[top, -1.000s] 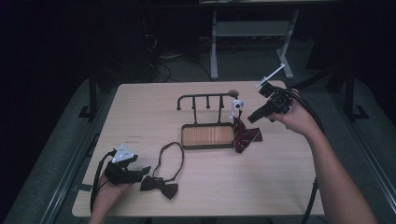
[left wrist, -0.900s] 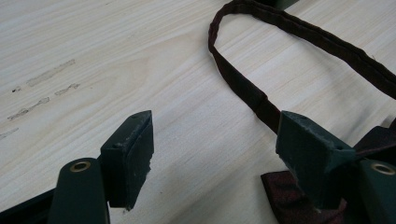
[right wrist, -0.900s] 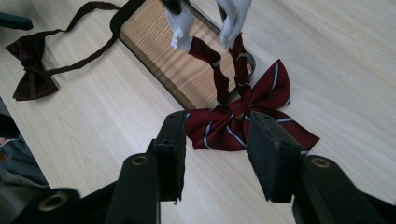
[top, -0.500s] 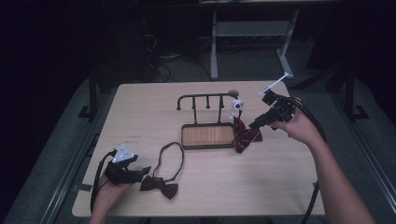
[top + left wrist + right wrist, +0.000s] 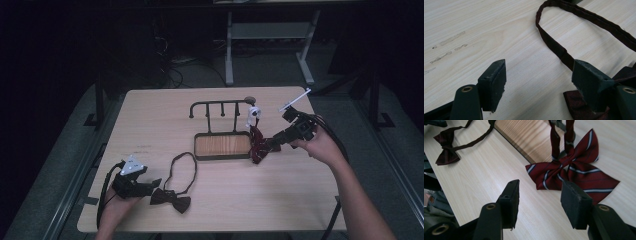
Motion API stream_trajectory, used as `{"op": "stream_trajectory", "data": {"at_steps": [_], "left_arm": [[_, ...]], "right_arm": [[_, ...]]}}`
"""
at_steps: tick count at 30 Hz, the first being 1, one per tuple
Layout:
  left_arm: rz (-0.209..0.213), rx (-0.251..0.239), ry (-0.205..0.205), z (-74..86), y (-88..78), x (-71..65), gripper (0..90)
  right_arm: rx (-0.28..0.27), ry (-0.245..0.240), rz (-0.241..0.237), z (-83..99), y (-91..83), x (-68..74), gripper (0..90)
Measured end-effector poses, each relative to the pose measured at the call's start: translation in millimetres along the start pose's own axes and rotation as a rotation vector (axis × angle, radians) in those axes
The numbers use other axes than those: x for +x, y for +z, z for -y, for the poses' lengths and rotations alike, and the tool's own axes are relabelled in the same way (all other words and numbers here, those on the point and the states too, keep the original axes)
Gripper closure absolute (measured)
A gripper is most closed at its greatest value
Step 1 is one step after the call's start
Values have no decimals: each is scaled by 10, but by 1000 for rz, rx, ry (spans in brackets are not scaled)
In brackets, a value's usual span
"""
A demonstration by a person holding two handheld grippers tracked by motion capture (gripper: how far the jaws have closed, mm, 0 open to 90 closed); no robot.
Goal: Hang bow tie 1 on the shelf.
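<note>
Here the right gripper [image 5: 274,142] sits at three o'clock of the rack [image 5: 223,131], its jaws just widened and empty, over the striped bow tie [image 5: 571,173] lying against the rack's base. The left gripper [image 5: 539,85] is spread beside the dark bow tie [image 5: 171,198] at seven o'clock.

Bench [image 5: 165,110] was pale wood-grain laminate, smooth, matt, w/ faint scuff marks at 9 o'clock in left gripper view. Striped bow tie [image 5: 574,172] was woven cloth, dark red w/ light stripes, slight sheen. Dark bow tie [image 5: 171,199] and its strap [image 5: 554,45] were matt maroon fabric, ribbed along the edges. Rack [image 5: 220,106] looked like dark metal rod, matt; its base [image 5: 222,145] had a warmer, glossier wood panel. Fingers [image 5: 510,202] were matt black plastic, pads rough and chipped, brass-coloured rivets.
</note>
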State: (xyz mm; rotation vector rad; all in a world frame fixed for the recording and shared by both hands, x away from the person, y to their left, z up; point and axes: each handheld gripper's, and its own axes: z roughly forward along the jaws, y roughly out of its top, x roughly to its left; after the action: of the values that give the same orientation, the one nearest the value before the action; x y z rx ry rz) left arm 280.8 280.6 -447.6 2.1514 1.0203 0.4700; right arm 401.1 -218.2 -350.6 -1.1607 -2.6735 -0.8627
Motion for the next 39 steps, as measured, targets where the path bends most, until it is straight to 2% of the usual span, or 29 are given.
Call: {"op": "stream_trajectory", "data": {"at_steps": [20,39], "left_arm": [[0,-1,-3,-2,-1,-25,282],[-3,-1,-1,-1,0,-30,282]], "right_arm": [[18,5,-17,237,213,32,464],[-17,-5,-6,476,233,102,449]]}}
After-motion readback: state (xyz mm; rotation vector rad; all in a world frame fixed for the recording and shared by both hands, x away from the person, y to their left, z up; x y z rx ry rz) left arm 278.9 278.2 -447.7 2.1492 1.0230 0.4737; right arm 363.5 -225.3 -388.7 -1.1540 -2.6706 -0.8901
